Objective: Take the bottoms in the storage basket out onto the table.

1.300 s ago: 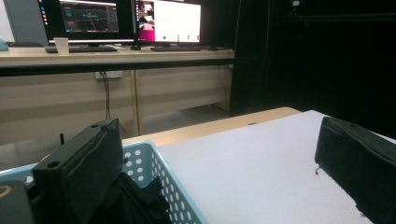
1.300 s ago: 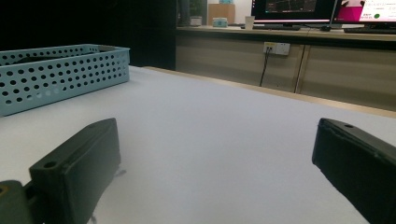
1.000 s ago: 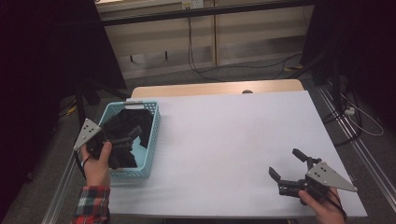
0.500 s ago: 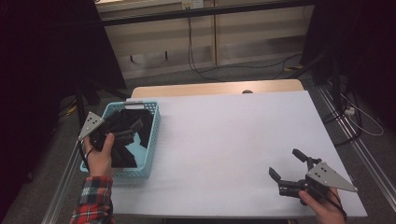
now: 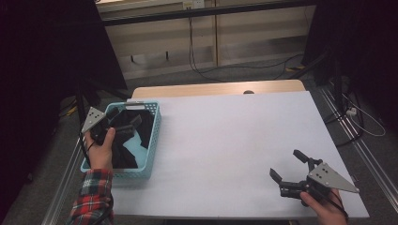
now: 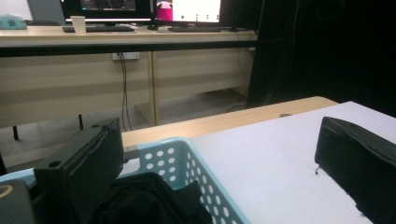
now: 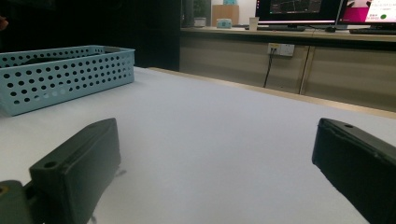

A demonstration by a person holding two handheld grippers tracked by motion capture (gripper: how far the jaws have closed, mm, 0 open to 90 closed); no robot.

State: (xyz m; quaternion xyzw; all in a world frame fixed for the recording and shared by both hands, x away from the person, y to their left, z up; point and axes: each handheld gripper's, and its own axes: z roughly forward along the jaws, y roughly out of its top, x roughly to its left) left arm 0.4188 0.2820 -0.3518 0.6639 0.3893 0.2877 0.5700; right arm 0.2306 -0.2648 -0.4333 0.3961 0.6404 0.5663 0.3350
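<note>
Hand-held gripper [image 5: 123, 127] on the left is being held spread over the black cloth [image 5: 126, 150] lying in the blue basket [image 5: 155, 136]; one fold should be pinched deeply before lifting.

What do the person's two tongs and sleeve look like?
Both the left tongs and the right tongs are black, with two blocky jaws and a grey three-cornered plate on top. The left sleeve is red plaid. A thin black cable trails from each.

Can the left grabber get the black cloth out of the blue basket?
Probably yes. The left gripper hangs open right over the black cloth in the blue basket, with nothing in between.
</note>
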